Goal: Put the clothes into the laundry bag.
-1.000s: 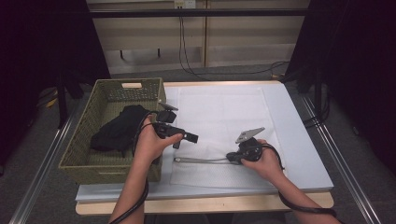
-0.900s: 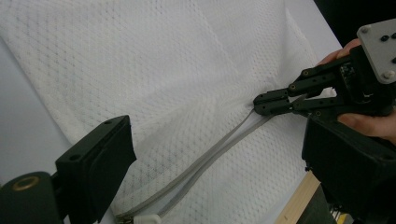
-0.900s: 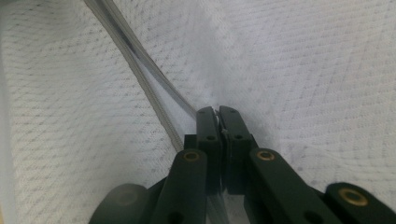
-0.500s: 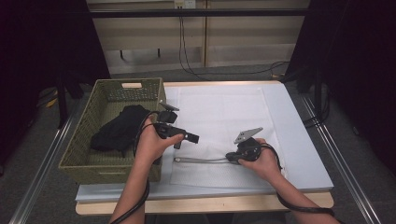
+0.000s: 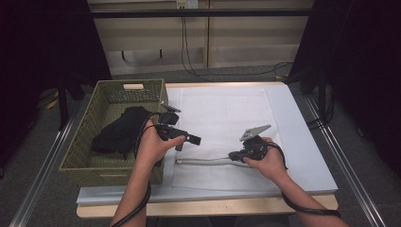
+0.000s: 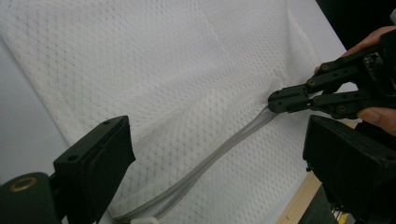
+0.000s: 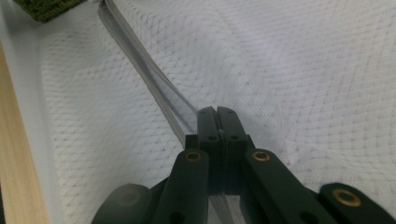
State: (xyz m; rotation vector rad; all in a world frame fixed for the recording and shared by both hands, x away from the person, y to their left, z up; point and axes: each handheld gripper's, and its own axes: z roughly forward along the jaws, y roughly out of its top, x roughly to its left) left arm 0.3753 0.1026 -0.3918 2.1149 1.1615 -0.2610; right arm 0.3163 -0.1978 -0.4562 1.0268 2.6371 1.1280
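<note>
From the high view, the white mesh bag lies flat on the tabletop beside the green basket, its grey zipper running along the near part; the right gripper has its jaws closed at the zipper's right end, while the left gripper hovers above the bag with jaws wide and holding nothing. In the left gripper view, the zipper rises off the mesh toward the right gripper, so a pull could drag the whole light bag along, since nothing pins it. In the right gripper view, the right gripper pinches only a thin bit at the zipper; I cannot tell whether it has the slider or just the tape, and such a shallow hold could slip off.
</note>
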